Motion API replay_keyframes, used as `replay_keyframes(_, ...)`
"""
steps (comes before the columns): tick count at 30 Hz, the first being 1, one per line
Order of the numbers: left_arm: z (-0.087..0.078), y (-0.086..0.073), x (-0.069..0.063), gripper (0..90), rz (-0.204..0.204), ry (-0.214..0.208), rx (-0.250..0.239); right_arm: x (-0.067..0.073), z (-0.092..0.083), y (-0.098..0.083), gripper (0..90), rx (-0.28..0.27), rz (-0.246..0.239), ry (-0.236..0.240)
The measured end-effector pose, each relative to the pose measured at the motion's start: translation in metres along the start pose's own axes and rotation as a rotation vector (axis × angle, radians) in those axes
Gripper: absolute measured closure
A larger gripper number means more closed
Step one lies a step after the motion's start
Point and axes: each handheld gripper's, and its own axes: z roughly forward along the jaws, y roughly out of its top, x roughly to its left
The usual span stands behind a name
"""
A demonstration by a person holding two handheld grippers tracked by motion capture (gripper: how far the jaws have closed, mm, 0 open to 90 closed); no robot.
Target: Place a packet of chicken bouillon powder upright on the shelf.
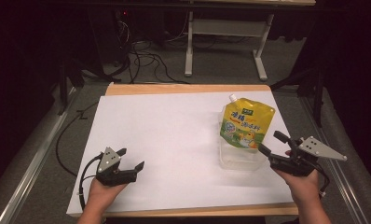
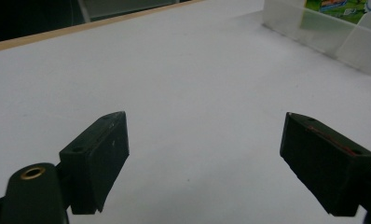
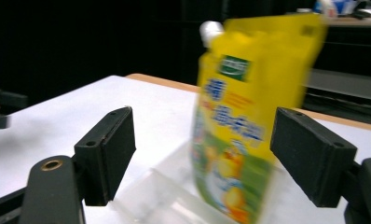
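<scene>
Yellow spouted drink pouch (image 1: 245,122) stands upright in a clear plastic box (image 1: 239,158); right gripper (image 1: 274,144) and left gripper (image 1: 130,158) both gape, empty

High view looks down over the table (image 1: 174,140); both gripper views skim low, sharing the pouch (image 3: 239,135).

Left hand (image 1: 104,189): low at near left edge, forearm entering from below; left gripper (image 1: 131,158): jaws wide apart, nothing between them
Right hand (image 1: 303,184): near right edge; right gripper (image 1: 273,143): jaws spread, pointing inward-left
</scene>
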Motion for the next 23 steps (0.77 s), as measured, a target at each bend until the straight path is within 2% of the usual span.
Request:
replay_keyframes(4, 0.001, 0.003, -0.006, 15.8, 0.006, -0.016, -0.01, 0.021, 0.015, 0.0, 20.7, 0.012, -0.025, 0.077)
replay_keyframes(6, 0.002, 0.003, -0.009, 15.8, 0.016, -0.022, -0.008, 0.033, 0.026, -0.003, 20.3, 0.036, -0.038, 0.104)
replay_keyframes(9, 0.002, 0.003, -0.009, 15.8, 0.019, -0.025, -0.006, 0.04, 0.038, -0.007, 19.7, 0.061, -0.042, 0.123)
replay_keyframes(14, 0.001, 0.004, -0.008, 15.8, 0.007, -0.03, -0.013, 0.046, 0.045, -0.013, 19.6, 0.073, -0.049, 0.114)
replay_keyframes(18, 0.002, 0.004, -0.01, 15.8, 0.013, -0.031, -0.014, 0.05, 0.048, -0.016, 19.2, 0.084, -0.055, 0.118)
replay_keyframes(23, 0.002, 0.004, -0.009, 15.8, 0.013, -0.03, -0.011, 0.048, 0.048, -0.018, 18.9, 0.084, -0.052, 0.123)
